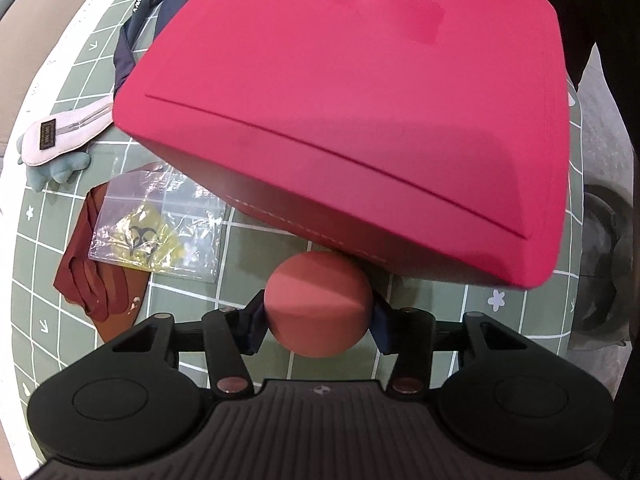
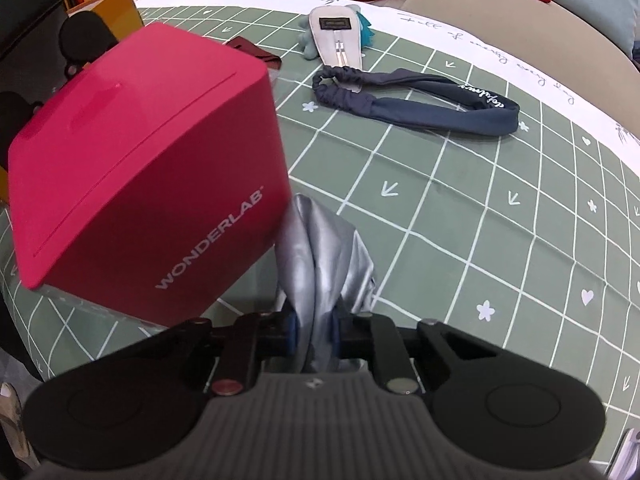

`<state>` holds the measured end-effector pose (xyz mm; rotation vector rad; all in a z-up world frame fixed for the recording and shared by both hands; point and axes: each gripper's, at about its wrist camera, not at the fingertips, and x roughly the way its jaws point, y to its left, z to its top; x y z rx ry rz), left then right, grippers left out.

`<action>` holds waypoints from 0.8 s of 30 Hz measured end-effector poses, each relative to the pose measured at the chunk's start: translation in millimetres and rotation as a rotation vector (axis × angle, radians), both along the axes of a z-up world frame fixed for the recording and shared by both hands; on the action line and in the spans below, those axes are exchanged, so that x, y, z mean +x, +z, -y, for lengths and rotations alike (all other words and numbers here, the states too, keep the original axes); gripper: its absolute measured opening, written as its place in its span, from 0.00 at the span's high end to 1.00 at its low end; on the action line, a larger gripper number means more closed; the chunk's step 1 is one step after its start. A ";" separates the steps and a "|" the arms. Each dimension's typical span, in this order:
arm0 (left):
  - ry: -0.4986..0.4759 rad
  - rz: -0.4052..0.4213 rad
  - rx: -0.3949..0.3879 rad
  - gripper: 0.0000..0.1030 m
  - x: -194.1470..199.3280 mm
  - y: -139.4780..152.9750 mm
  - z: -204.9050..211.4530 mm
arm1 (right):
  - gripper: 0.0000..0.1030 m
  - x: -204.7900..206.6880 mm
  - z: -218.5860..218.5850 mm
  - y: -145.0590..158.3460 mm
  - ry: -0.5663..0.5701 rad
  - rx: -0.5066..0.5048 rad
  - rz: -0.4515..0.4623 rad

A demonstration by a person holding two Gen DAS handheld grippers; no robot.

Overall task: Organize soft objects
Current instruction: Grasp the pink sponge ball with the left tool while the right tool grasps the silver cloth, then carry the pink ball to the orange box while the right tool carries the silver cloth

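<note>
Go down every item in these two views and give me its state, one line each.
Left tongs: closed on the ball.
Ball: gripped, beside the pink box.
Right tongs: clamped on the silver cloth.
Silver cloth: bunched, pinched at one end.
Pink box: lid shut.
Navy headband: lying loose on the tablecloth.
Clear bag: flat on a dark red cloth.
Grey pouch: resting on a plush toy.

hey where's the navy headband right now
In the right wrist view the navy headband lies flat on the green checked tablecloth, upper right of centre, just below the white pouch.
</note>
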<state>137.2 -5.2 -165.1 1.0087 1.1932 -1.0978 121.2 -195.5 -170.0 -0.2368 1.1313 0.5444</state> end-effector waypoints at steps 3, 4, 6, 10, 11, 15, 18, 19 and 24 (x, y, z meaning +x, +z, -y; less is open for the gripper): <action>0.005 0.009 0.014 0.45 0.0 0.1 -0.9 | 0.90 -0.3 0.9 0.5 -0.007 0.007 -0.003; 0.006 0.012 0.019 0.45 -12.1 5.0 -9.0 | 0.91 -0.6 1.0 0.7 -0.006 0.006 -0.003; 0.007 0.017 0.026 0.45 -13.9 6.0 -9.9 | 0.95 -0.5 2.0 1.5 -0.009 0.009 -0.002; 0.012 0.033 0.032 0.46 -18.0 10.2 -10.0 | 1.00 -1.0 4.5 4.0 -0.016 0.018 0.007; 0.013 0.040 0.035 0.46 -18.5 11.5 -9.8 | 1.00 -1.4 5.2 4.4 -0.018 0.018 0.008; 0.022 0.062 0.051 0.46 -21.2 18.2 -3.4 | 1.00 -3.3 7.7 7.8 -0.024 0.026 0.017; 0.017 0.070 0.066 0.46 -23.1 21.4 -3.1 | 1.00 -6.2 9.9 12.5 -0.032 0.041 0.031; 0.019 0.072 0.068 0.46 -22.8 19.0 -3.9 | 1.00 -6.8 10.4 14.2 -0.033 0.051 0.032; 0.031 0.085 0.078 0.46 -25.8 29.0 -5.4 | 1.00 -11.3 8.7 23.9 -0.021 0.078 0.043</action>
